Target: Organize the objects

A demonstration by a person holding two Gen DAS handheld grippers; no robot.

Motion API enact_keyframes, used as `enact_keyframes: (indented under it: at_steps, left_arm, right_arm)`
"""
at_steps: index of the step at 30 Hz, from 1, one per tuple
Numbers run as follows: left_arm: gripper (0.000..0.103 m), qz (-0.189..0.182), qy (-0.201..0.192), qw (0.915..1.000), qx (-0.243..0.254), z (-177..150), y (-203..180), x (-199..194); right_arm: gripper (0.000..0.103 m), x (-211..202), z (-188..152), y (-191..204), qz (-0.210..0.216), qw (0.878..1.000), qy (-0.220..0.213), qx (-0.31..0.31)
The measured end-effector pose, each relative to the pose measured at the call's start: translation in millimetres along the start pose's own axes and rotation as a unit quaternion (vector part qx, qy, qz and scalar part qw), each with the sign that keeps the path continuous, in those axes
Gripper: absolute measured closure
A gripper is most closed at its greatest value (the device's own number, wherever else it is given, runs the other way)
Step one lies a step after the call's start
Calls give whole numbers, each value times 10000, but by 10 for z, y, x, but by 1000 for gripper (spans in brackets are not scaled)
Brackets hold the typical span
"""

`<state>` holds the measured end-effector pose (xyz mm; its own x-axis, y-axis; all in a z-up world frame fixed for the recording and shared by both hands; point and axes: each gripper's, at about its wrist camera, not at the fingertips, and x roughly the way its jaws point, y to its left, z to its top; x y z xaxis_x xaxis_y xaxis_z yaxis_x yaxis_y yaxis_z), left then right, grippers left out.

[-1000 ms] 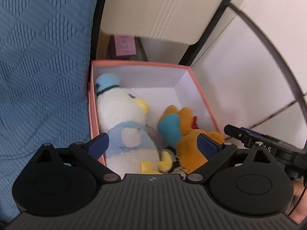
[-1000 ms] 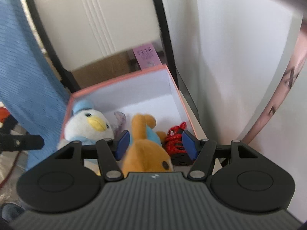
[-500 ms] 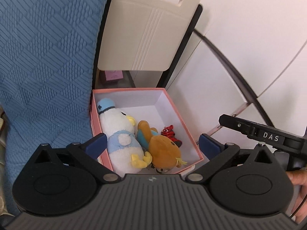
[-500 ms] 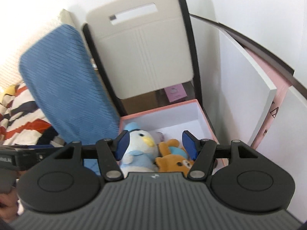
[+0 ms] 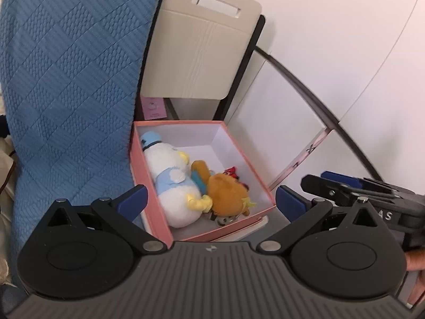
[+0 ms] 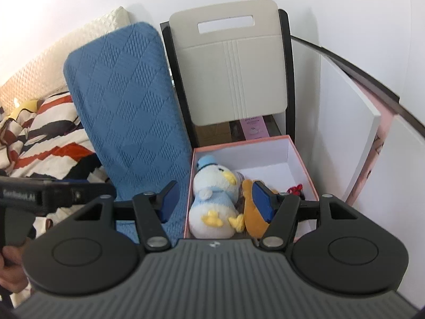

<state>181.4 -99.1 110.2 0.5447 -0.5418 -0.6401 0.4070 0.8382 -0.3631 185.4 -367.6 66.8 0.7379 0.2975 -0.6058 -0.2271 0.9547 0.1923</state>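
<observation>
- Left wrist view: the left gripper (image 5: 209, 202) is hanging above the pink box (image 5: 148, 199), jaws spread wide, gripping nothing.
- A white duck (image 5: 170, 180) is lying in the box along its left wall, touching an orange plush (image 5: 225, 194); a small red toy (image 5: 230, 171) is sitting behind them.
- The right gripper (image 6: 213, 200) is also gaping wide and empty, hovering over the box.
- A blue cushion (image 6: 127, 106) is leaning just beside the box, a beige chair (image 6: 233, 63) standing behind.

Red toy (image 5: 231, 172) mostly hidden behind orange plush (image 5: 225, 195).
</observation>
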Motion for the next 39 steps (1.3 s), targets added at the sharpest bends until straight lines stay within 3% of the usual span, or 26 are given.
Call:
enact_keyframes:
  at_steps: [6,11,13,15,20,25,39]
  left_arm:
    - [0,123,-25,9999,33,-256,88,47]
    - [0,257,-278,9993,78,-392,108,-50]
    - [0,260,-331,9990,134,-443,90,-79]
    - [0,259,-340,9989,200,-497,57,-86]
    - [0,85,-375,9991,162,-602,37,-95]
    - [0,192,-485,9983,252,-671,-41,-56]
    - [0,23,-526,9983,243,-818,-220,51]
  right_arm:
    - [40,72,-365,-20,2,9999,52,158]
    - [39,80,-572,-42,-117,9997,-52,190]
    - [24,74,-623,-41,-168,9996,-103,207]
    - [18,88,-688,-29,-171,9997,-99,133]
    - [16,108,-806,-54,-38,9998,-44,199]
    - [16,99,-901,-66,-97,9996,-91,246]
    - [16,141,-1070,-137,-36,9994,100,315]
